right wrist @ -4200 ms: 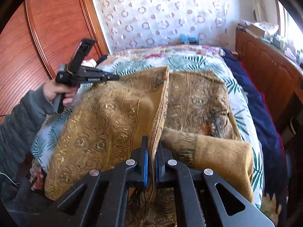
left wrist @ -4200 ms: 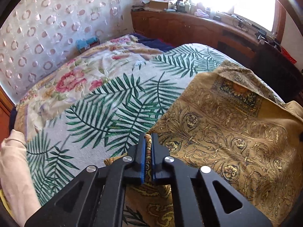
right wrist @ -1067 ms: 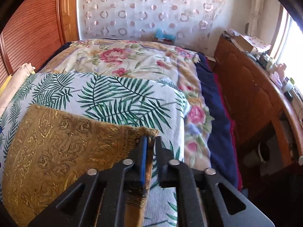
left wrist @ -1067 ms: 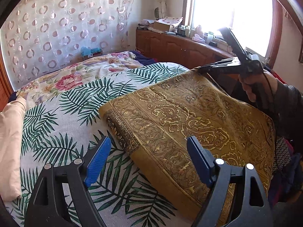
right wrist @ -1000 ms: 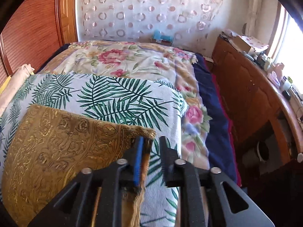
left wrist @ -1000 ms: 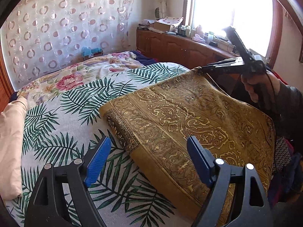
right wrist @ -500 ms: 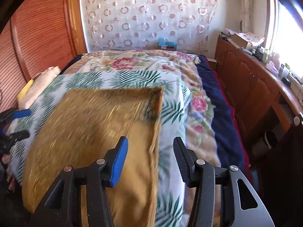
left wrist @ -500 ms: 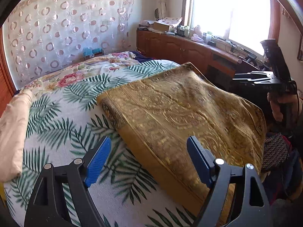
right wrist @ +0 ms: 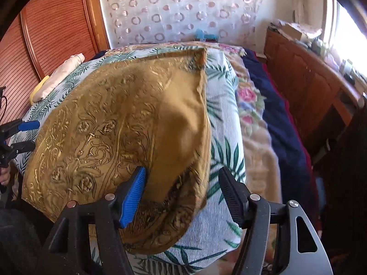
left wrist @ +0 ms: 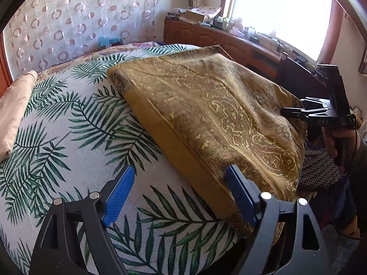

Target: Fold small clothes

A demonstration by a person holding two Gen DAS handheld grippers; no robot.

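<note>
A golden-brown patterned cloth (left wrist: 206, 105) lies folded on the palm-leaf bedspread (left wrist: 68, 133), its near end hanging over the bed's edge. It also shows in the right wrist view (right wrist: 110, 128). My left gripper (left wrist: 181, 192) is open and empty, its jaws either side of the cloth's near left edge. My right gripper (right wrist: 185, 194) is open and empty over the cloth's near right corner. The right gripper also shows in the left wrist view (left wrist: 296, 112) at the cloth's right edge. The left gripper also shows in the right wrist view (right wrist: 25, 135) at far left.
A folded cream cloth (left wrist: 13, 110) lies at the bed's left side. A floral blanket (right wrist: 250, 105) and a navy sheet (right wrist: 282, 123) cover the right side. A wooden cabinet (right wrist: 307, 80) with clutter stands under the window. A dark patterned garment (left wrist: 318, 169) hangs by the bed's corner.
Both grippers carried the cloth's edge over and laid it down folded. The left gripper opened first, then the right one opened and let go. Both have since drawn back to the cloth's near end.
</note>
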